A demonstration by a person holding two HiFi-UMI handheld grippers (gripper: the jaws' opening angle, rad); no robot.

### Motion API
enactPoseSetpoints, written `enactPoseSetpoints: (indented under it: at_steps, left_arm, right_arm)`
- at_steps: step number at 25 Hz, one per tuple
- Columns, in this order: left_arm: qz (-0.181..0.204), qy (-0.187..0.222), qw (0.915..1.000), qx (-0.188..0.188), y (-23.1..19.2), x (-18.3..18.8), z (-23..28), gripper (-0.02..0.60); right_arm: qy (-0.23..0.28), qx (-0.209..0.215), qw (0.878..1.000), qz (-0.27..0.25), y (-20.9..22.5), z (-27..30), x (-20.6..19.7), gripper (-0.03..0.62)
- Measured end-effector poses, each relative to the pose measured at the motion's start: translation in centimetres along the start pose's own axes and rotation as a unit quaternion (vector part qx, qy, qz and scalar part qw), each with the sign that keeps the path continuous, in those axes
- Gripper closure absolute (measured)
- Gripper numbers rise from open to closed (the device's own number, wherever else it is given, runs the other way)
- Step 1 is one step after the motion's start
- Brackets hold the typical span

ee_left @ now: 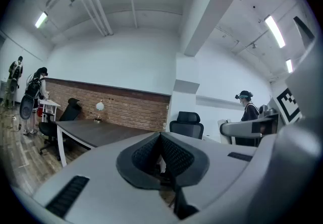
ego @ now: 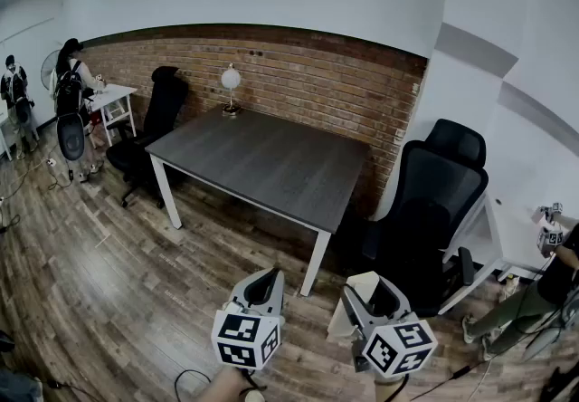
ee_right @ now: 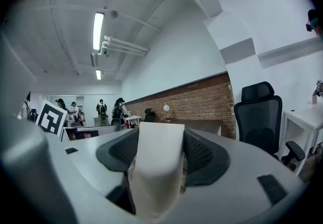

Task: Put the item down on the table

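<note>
A pale cream box-shaped item (ee_right: pixel 155 167) sits between the dark pads of my right gripper (ee_right: pixel 160 142), which is shut on it. In the head view the same item (ego: pixel 347 310) pokes out left of the right gripper (ego: pixel 369 291), low in the picture and short of the table. The dark grey table (ego: pixel 271 165) with white legs stands ahead against a brick wall, with a small globe lamp (ego: pixel 231 83) at its far edge. My left gripper (ego: pixel 268 278) is held beside the right one. Its pads (ee_left: pixel 151 152) meet at the tips, shut with nothing between them.
A black office chair (ego: pixel 434 201) stands right of the table, another (ego: pixel 154 115) at its far left. A white desk (ego: pixel 520 242) and a person (ego: pixel 543 296) are at the right. People (ego: pixel 71 92) stand by a small white desk (ego: pixel 113 100) far left.
</note>
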State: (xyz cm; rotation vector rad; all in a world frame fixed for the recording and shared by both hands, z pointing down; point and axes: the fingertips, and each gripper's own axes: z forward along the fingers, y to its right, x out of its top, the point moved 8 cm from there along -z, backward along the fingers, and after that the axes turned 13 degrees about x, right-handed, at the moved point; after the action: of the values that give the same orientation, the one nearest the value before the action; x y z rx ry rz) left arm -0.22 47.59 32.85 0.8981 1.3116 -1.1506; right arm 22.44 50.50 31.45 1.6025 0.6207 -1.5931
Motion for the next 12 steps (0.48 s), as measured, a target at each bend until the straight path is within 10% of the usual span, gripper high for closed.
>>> enactPoseSetpoints:
  at_steps: [12]
  left_arm:
    - [-0.006,-0.004,1.0000,0.005,-1.15,-0.47,-0.12,0.565]
  right_arm:
    - [-0.003,0.001,1.000,0.007,-0.42,0.62,-0.88,0.296]
